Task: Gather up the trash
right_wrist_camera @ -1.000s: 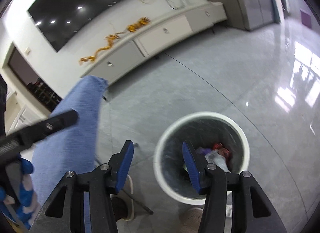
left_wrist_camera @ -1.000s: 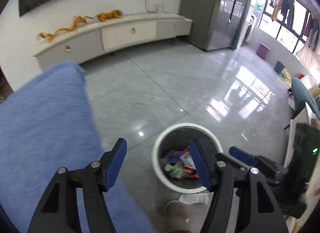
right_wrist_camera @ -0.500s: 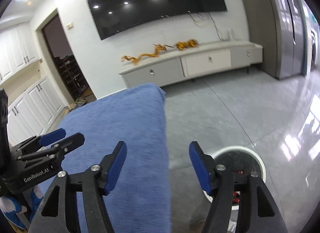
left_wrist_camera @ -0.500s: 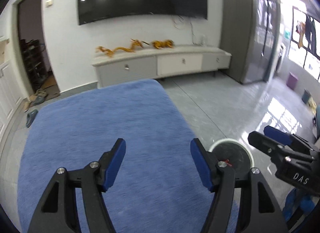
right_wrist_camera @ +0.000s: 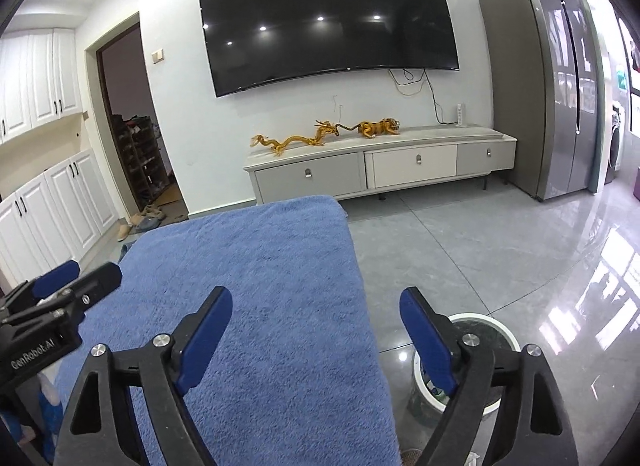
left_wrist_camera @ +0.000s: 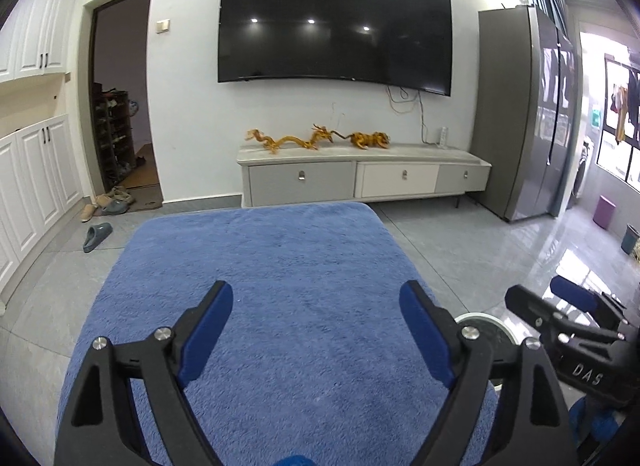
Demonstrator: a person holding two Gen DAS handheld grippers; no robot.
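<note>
- Your left gripper is empty; its jaws are opening and already stand wide, with only the blue cloth showing between them.
- Your right gripper is the same: jaws opening, wide, nothing between them.
- Both grippers hover above the cloth, angled down toward it and apart from its surface.
- The bin stands on the floor just beside the cloth's right edge, low in the right wrist view and partly hidden behind the right finger.
- In the left wrist view you see only a sliver of its white rim past the right finger.
- Something lies inside the bin, a small greenish scrap by the look of it, but too little shows for you to tell what or how much.
- No loose trash is visible on the cloth: its whole visible surface is bare pile.
- The nearest strip of cloth, under your grippers, is hidden, so you cannot rule out a piece there.
- Slippers lie on the floor near the doorway; these look like footwear, not trash.
- Judged from this, the collecting looks largely or wholly done: the bin holds something, your grippers carry nothing, and the work surface looks clean.
- What may remain is a check of the hidden near edge and of the floor around the bin.
</note>
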